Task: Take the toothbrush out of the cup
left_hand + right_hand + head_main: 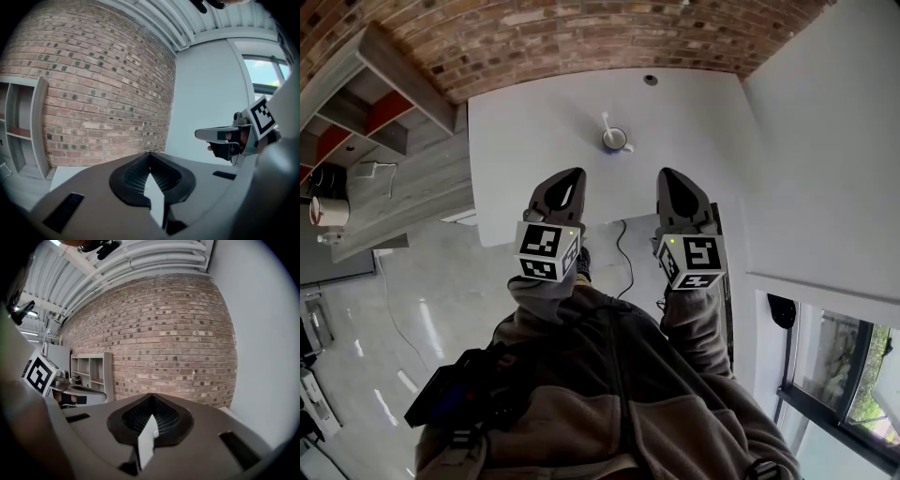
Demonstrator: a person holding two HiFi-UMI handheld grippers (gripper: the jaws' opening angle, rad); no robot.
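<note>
White table against a brick wall is seen in the head view, the toothbrush stood in the cup (well beyond the left gripper and right gripper), and in the left gripper view, then the right gripper view, the jaws are shown pressed together on nothing.

The head camera looks steeply down over the person onto the far white rectangular desk. Each gripper camera sits close behind its own fingers, facing nearly level at the red brick wall. All three views share that wall.
</note>
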